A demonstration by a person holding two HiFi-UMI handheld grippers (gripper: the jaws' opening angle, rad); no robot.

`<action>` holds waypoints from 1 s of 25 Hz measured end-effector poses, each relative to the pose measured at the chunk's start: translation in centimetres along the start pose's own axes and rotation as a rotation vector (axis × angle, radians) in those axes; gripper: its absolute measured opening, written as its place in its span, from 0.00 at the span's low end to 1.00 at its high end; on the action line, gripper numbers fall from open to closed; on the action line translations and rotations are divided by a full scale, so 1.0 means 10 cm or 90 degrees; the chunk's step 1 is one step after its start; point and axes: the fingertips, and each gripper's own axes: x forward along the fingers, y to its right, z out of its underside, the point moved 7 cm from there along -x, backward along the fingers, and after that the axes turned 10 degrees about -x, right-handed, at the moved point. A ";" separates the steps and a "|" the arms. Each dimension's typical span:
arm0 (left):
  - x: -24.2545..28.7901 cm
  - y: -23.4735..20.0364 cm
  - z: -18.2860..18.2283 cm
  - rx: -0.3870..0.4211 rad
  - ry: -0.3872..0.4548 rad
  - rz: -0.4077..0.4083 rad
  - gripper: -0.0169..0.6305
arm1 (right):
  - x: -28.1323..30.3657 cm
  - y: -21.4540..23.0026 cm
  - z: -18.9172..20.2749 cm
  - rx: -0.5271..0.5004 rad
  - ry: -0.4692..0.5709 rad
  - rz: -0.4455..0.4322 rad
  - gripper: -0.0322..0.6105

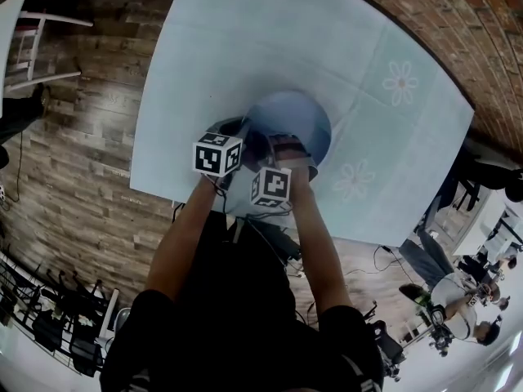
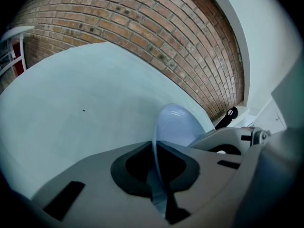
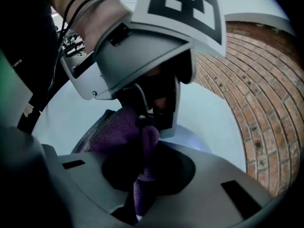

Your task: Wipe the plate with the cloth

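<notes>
Pale blue table [image 1: 245,39], brick beyond. Left gripper [image 2: 159,170] jaws clamped on plate [image 2: 176,127] rim, plate tilted up. Right gripper [image 3: 142,175] jaws pinch purple cloth [image 3: 118,129] just beside plate's near edge; contact unclear.

Pale blue tablecloth [image 1: 245,39], daisy prints [image 1: 400,82]; brick wall [image 2: 142,27]; wood floor [image 1: 82,178].
</notes>
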 end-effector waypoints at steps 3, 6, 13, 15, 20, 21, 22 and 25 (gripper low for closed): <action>-0.01 0.00 0.01 -0.001 0.002 0.001 0.09 | -0.01 0.04 0.05 0.044 0.000 0.015 0.15; -0.02 -0.01 0.01 -0.004 0.002 0.005 0.09 | -0.02 0.06 0.06 0.071 -0.007 0.021 0.15; -0.02 0.00 0.00 0.001 0.003 0.008 0.09 | -0.03 0.10 0.13 0.100 -0.011 0.029 0.15; -0.01 0.00 0.00 0.007 0.002 0.006 0.09 | -0.03 0.11 0.16 0.113 -0.012 0.031 0.15; -0.03 0.00 -0.01 0.012 0.003 0.004 0.09 | -0.04 0.17 0.20 0.138 -0.021 0.038 0.15; -0.03 0.00 -0.01 0.012 0.003 0.004 0.09 | -0.04 0.18 0.20 0.138 -0.023 0.038 0.15; -0.03 0.00 -0.01 0.012 0.003 0.004 0.09 | -0.04 0.19 0.21 0.137 -0.026 0.039 0.15; -0.02 0.01 -0.01 0.016 0.000 0.003 0.09 | -0.03 0.25 0.26 0.138 -0.042 0.055 0.15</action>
